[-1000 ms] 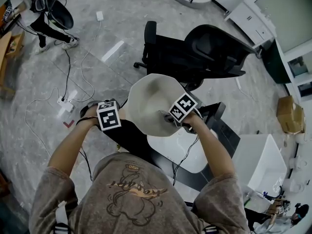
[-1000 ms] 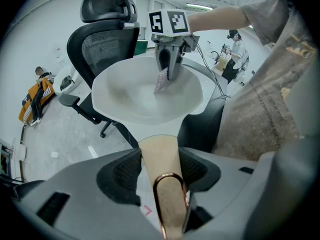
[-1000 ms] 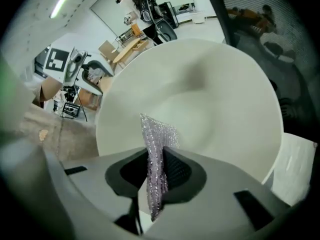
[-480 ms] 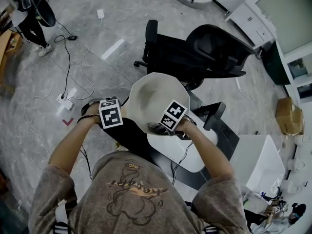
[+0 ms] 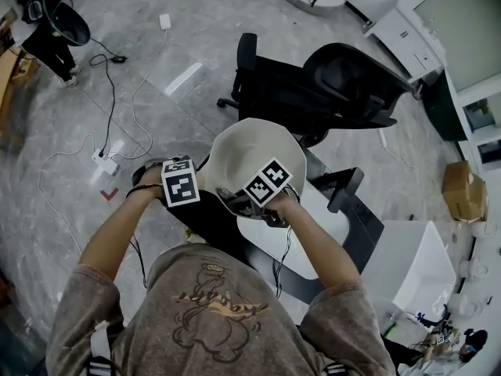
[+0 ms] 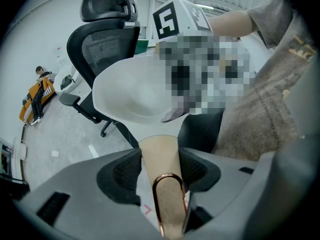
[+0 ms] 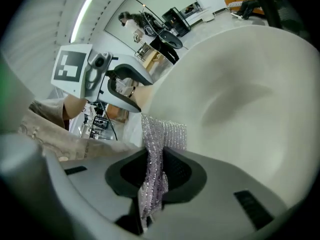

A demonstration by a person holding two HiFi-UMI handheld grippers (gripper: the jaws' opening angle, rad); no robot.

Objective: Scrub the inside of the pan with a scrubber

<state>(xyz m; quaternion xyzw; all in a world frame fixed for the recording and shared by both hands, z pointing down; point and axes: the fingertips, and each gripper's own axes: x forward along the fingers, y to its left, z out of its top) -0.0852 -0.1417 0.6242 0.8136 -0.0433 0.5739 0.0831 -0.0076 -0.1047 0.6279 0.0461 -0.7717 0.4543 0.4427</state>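
Note:
A pale cream pan is held up in front of me, tilted, its hollow facing me. My left gripper is shut on the pan's tan handle, which has a copper hanging loop. In the right gripper view a silvery mesh scrubber is pinched between the jaws of my right gripper. The scrubber lies against the pan's inner wall near the handle side. In the head view the right gripper sits over the pan's near rim, close beside the left one.
A black office chair stands just beyond the pan. Cables and a power strip lie on the grey floor at left. Below my arms is a white table top; a white box and a cardboard box are at right.
My right gripper has slid left across the pan's inside with the scrubber, toward the handle side. The left gripper and the pan have stayed put.

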